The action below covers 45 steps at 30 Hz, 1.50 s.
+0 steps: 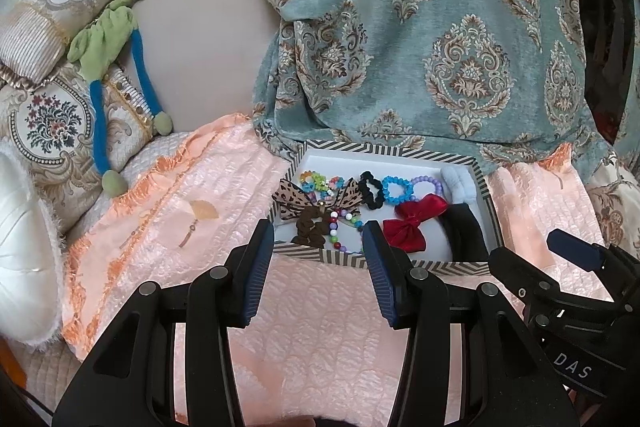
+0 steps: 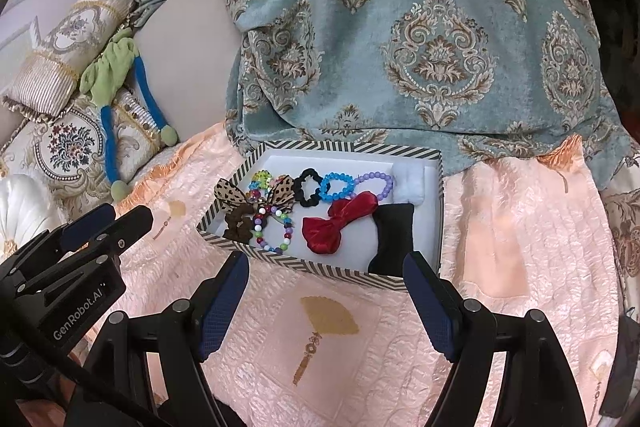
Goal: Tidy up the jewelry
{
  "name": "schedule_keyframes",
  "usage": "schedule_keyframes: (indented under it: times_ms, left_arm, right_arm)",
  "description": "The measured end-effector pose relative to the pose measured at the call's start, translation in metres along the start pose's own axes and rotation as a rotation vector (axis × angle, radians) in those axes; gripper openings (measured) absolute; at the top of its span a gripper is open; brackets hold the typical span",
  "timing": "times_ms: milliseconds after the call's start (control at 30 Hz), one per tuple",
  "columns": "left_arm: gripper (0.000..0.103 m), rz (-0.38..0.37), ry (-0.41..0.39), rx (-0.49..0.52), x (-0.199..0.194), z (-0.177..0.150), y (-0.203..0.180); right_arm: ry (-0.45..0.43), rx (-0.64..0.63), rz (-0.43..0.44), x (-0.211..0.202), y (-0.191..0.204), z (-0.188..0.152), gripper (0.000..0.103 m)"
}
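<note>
The left tongs [image 1: 318, 241] stand open at the bottom middle of the left wrist view, their ribbed blue pads parted with nothing between them, poised just short of the near wall of the box [image 1: 316, 251], most likely so that either pad can drop in over the edge. The right tongs [image 2: 326, 277] sit at the bottom of the right wrist view, jaws spread wider and equally empty, in front of the box's near right corner. The box is a shallow cardboard tray with a striped rim and a white padded floor, lying in the middle of both views on a glossy, quilted peach bedspread [image 1: 312, 327], which keeps the small pieces gathered and easy to reach. Inside, along the back, lie a black scrunchie [image 1: 370, 190], a blue bead bracelet [image 1: 397, 190] and a lilac bead bracelet [image 1: 428, 186], all in a row; nearer are a leopard-print bow [image 1: 294, 201], a brown scrunchie [image 1: 310, 229], a bracelet of mixed coloured beads [image 1: 340, 233], a shiny red satin bow [image 1: 412, 223] and a soft black band [image 1: 466, 235] leaning over the right end. Above the box, filling the top of the frame, hangs a teal velvety throw [image 1: 420, 27] with ornate motifs; at upper left rest brocade cushions [image 1: 52, 115].
</note>
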<state>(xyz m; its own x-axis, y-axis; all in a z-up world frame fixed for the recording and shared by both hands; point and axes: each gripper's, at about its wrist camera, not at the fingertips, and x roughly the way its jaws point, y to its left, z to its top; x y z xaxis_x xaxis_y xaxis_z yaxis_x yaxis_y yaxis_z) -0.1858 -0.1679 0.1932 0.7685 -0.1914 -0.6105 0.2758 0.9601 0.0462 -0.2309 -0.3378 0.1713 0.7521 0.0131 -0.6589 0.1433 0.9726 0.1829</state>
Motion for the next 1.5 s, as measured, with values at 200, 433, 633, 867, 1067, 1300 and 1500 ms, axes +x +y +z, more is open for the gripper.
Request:
schedule_keyframes:
  times_ms: [200,433,633,867,1067,1300,1500]
  left_arm:
    - [0.046,0.000,0.005,-0.001,0.002,-0.002,0.000]
    - [0.046,0.004,0.003,-0.002,0.002,-0.002,0.001]
    - [0.046,0.005,0.008,-0.013,0.004,-0.003,0.004]
    - [0.046,0.005,0.008,-0.009,0.004,-0.004,0.003]
    - [0.046,0.005,0.010,-0.002,0.006,-0.003,0.000]
    - [0.046,0.004,0.011,0.004,0.008,-0.004,-0.004]
    - [0.046,-0.004,0.001,0.019,0.010,-0.007,-0.008]
  right_arm:
    - [0.008,0.004,0.004,0.002,-0.001,-0.002,0.077]
    - [0.012,0.005,0.008,0.003,0.000,-0.003,0.077]
    - [0.017,0.008,0.010,0.005,-0.001,-0.004,0.077]
    - [0.024,0.013,0.014,0.008,-0.002,-0.005,0.077]
    - [0.025,0.016,0.015,0.008,-0.002,-0.006,0.077]
    - [0.033,0.022,0.015,0.012,-0.005,-0.007,0.077]
    - [0.042,0.025,0.019,0.016,-0.009,-0.009,0.078]
